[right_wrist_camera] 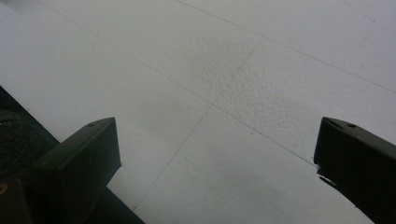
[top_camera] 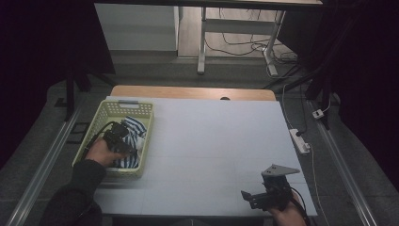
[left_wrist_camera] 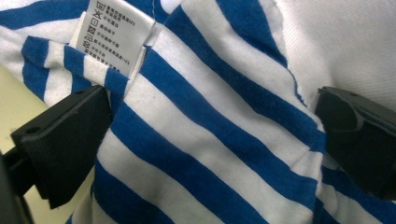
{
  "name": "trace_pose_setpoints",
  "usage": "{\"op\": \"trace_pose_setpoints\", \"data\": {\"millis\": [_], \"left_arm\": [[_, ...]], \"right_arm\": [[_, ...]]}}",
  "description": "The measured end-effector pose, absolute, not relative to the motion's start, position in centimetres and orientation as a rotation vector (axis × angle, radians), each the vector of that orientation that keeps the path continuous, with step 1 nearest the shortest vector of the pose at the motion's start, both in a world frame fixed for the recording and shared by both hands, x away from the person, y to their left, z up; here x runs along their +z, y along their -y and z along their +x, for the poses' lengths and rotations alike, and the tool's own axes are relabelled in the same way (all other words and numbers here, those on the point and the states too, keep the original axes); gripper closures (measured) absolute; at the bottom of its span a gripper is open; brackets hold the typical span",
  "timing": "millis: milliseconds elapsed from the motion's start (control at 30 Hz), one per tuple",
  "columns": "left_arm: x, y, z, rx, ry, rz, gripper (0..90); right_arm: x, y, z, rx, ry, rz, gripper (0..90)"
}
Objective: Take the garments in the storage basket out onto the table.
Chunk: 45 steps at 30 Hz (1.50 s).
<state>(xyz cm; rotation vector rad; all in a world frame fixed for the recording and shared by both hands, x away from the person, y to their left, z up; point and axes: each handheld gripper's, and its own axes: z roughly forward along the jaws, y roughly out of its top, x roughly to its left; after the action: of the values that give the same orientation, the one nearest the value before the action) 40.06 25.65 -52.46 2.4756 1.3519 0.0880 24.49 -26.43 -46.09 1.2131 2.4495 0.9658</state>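
We found the left gripper [top_camera: 123,136] down inside the pale yellow-green basket [top_camera: 106,110] at the left side of the table [top_camera: 211,136], the person's left hand [top_camera: 99,151] behind it. The basket sat on the white table cover, close to the left edge. In it lay the blue-and-white striped garment [left_wrist_camera: 205,140], bunched up, with some plain white cloth [left_wrist_camera: 345,42] beside the stripes.

In the left gripper view we noted the jaws spread wide, one on each side of a fold of the striped cloth. The fabric lay between them and brushed against both inner faces, but the jaws were not closed on it. A white care label [left_wrist_camera: 114,35], printed with symbols and small text, was stitched into a seam above the left jaw.

The right gripper [top_camera: 258,197] hung near the near right corner of the table, well apart from the basket, with its grey three-cornered plate [top_camera: 280,170] on top. In the right gripper view we saw its jaws wide apart with only bare white table surface between them, holding nothing.
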Motion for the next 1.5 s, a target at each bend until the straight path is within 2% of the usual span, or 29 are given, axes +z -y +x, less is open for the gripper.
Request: {"op": "trace_pose_setpoints", "data": {"millis": [133,233,400,533,633,833,1067,1500], "left_arm": [[-52.2,-25.5,40.2,0.087,-1.376,2.483,2.5],[-51.9,-25.5,40.0,0.086,-1.37,2.476,10.3],[-51.4,-25.7,39.8,0.073,-1.375,2.451,31.7],[-51.2,-25.9,39.7,0.032,-1.406,2.401,54.4],[-51.1,-26.0,39.6,0.011,-1.425,2.386,61.8],[-50.9,-26.2,39.4,0.033,-1.41,2.374,64.3],[-49.8,-26.7,38.8,0.179,-1.375,2.329,64.3],[-45.5,-28.5,36.8,0.348,-1.215,2.081,63.9]], "right_arm": [[-46.1,26.4,24.5,0.965,-2.449,1.202,2.3],[-46.1,26.4,24.4,0.961,-2.451,1.198,2.4],[-46.1,26.3,24.4,0.962,-2.456,1.186,2.4],[-46.1,26.3,24.4,0.953,-2.459,1.175,2.4],[-46.1,26.2,24.4,0.953,-2.462,1.17,2.5],[-46.1,26.2,24.3,0.952,-2.465,1.166,2.5],[-46.1,26.2,24.3,0.952,-2.466,1.159,2.5],[-46.1,26.2,24.3,0.954,-2.466,1.155,2.5]]}}
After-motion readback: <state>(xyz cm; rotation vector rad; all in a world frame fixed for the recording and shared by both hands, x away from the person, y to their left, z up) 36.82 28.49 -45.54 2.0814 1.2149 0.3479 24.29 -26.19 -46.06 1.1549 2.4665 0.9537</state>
